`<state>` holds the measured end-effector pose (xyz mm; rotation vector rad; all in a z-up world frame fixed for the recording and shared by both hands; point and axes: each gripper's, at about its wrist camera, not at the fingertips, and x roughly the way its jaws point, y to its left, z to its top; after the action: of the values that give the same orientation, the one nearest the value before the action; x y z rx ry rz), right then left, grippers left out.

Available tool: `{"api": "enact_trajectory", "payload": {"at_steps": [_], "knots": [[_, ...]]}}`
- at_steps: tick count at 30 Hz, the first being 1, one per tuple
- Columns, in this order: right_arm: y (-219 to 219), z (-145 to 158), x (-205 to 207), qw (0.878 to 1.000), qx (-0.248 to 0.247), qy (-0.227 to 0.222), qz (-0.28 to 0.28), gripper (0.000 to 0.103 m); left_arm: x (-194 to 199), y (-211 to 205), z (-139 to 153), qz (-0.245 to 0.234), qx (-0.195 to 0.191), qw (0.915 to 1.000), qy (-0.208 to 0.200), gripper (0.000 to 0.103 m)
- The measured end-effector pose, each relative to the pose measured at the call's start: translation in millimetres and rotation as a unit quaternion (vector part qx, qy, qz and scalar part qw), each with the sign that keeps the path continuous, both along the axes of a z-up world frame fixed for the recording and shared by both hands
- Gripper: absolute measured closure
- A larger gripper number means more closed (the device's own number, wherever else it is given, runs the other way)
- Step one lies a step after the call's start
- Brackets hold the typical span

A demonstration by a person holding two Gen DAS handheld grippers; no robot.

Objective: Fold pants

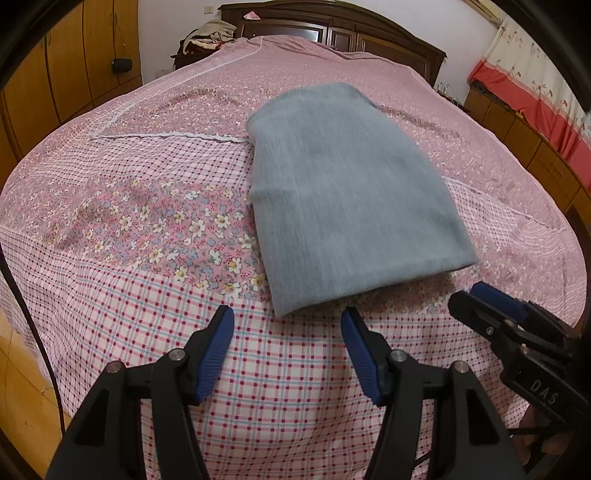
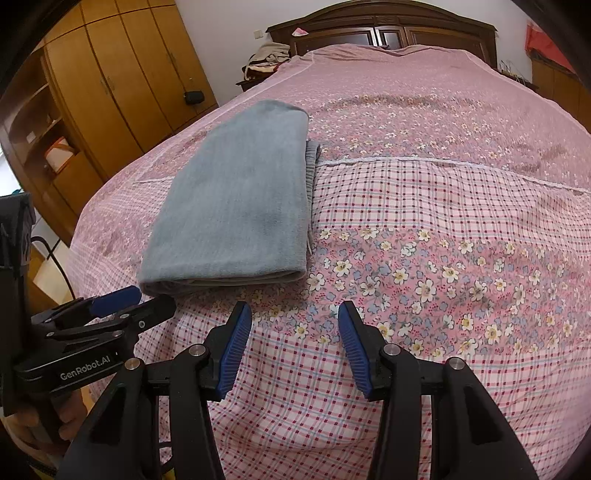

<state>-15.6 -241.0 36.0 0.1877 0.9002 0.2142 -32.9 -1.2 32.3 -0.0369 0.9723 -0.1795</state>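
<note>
The grey-blue pants (image 1: 347, 199) lie folded into a flat stack on the pink bedspread (image 1: 147, 206), with the fold edge toward me. My left gripper (image 1: 287, 321) hovers just short of that near edge, open, nothing between its blue pads. In the right wrist view the folded pants (image 2: 236, 206) lie to the left. There my right gripper (image 2: 295, 317) stands open over the floral patch of bedspread (image 2: 443, 280), to the right of the pants and apart from them. Each gripper shows at the edge of the other's view: the right gripper (image 1: 476, 295) and the left gripper (image 2: 136, 297).
The bed's dark wooden headboard (image 1: 332, 26) stands at the far end, with a heap of clothes (image 1: 210, 35) beside it. Wooden wardrobes (image 2: 110, 74) line the left wall. A low cabinet and red curtain (image 1: 524, 85) stand on the right. A hand (image 2: 44, 417) holds the left gripper.
</note>
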Motion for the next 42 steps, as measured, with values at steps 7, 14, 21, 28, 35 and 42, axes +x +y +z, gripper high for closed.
{"api": "enact_trajectory", "payload": {"at_steps": [7, 14, 21, 28, 35, 42], "knots": [[0.7, 0.6, -2.0, 1.000, 0.000, -0.001, -0.001, 0.053, -0.7, 0.3, 0.4, 0.000, 0.000, 1.0000, 0.000, 0.040], [1.0, 0.6, -1.9, 1.000, 0.001, -0.001, -0.001, 0.053, -0.6, -0.5, -0.1, 0.000, -0.001, 1.0000, 0.000, 0.040], [1.7, 0.4, -2.6, 1.000, 0.001, -0.002, -0.001, 0.053, -1.2, -0.8, 0.3, 0.000, -0.001, 1.0000, 0.000, 0.040], [2.0, 0.6, -2.8, 1.000, 0.001, -0.002, -0.001, 0.053, -2.1, -1.3, 0.5, 0.000, -0.001, 1.0000, 0.000, 0.040], [2.8, 0.7, -3.2, 1.000, 0.001, -0.002, -0.001, 0.053, -1.8, -1.3, 0.5, 0.000, 0.000, 1.0000, 0.000, 0.040], [3.4, 0.8, -3.5, 1.000, 0.000, -0.002, -0.001, 0.053, -1.9, -1.6, 0.5, 0.000, -0.001, 1.0000, 0.000, 0.040]]}}
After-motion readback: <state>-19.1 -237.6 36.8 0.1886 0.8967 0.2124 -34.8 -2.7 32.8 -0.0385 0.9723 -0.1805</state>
